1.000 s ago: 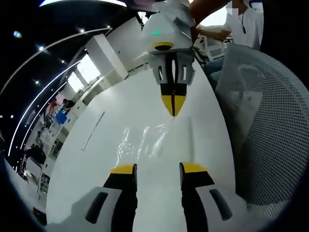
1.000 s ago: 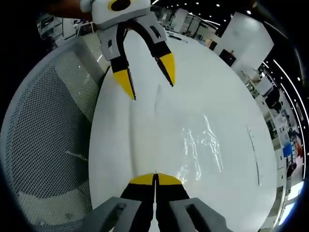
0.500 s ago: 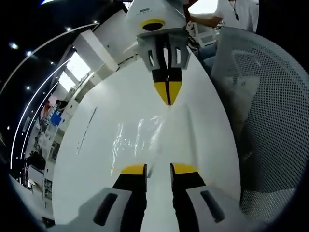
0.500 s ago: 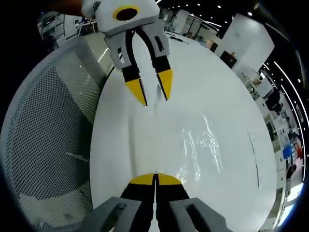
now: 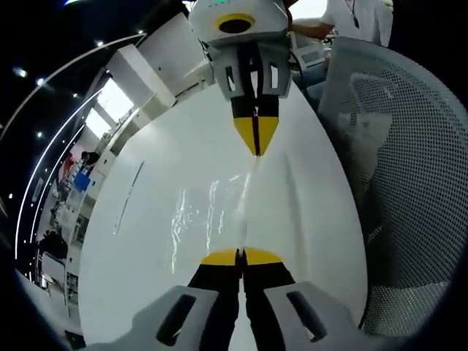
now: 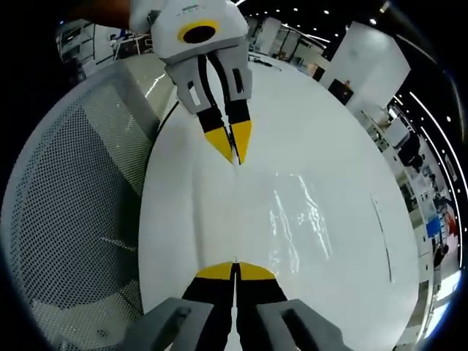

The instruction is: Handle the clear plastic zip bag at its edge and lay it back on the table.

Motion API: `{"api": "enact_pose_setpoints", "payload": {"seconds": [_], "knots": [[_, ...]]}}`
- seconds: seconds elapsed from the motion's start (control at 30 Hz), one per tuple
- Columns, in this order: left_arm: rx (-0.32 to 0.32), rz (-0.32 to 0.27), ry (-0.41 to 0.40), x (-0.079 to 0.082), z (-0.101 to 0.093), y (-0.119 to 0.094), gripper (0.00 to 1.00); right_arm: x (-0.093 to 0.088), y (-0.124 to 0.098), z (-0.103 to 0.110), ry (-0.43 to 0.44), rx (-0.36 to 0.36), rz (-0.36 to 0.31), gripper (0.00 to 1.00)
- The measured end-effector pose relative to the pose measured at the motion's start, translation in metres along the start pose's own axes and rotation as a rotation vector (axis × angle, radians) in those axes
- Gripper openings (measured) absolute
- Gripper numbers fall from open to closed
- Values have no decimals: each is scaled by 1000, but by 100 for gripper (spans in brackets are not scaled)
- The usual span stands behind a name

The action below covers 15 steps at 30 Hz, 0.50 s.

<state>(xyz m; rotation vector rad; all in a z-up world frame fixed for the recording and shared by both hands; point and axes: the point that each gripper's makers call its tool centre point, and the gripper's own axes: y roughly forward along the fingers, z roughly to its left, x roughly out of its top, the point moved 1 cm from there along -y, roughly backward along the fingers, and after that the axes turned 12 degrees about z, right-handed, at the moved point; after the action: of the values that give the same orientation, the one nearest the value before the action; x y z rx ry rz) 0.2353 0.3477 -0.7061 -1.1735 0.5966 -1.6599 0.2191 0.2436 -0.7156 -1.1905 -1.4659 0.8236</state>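
The clear plastic zip bag (image 5: 208,212) shows as a glossy, wrinkled sheet on the white table (image 5: 139,241). One edge of it runs in a straight line between the two grippers. My left gripper (image 5: 240,254) is shut on the near end of that edge. My right gripper (image 5: 255,144) comes in from the top of the left gripper view and is shut on the far end. In the right gripper view, my right gripper (image 6: 235,266) pinches the edge at the bottom, the left gripper (image 6: 233,148) holds it at the top, and the bag (image 6: 300,219) spreads to the right.
A grey mesh chair back (image 5: 409,183) stands close along one side of the table (image 6: 351,139); it is also in the right gripper view (image 6: 66,205). A person in a white top (image 5: 362,22) is behind it. Office desks lie far off.
My left gripper's jaws, open a second ago, have come together on the bag's edge. The right gripper has stayed shut on the other end.
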Motion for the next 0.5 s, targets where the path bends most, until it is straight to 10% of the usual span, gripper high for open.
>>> {"api": "enact_pose_setpoints", "payload": {"seconds": [0.5], "knots": [[9, -35, -4, 2, 3, -8, 0, 26, -9, -6, -70, -123, -117, 8]]}}
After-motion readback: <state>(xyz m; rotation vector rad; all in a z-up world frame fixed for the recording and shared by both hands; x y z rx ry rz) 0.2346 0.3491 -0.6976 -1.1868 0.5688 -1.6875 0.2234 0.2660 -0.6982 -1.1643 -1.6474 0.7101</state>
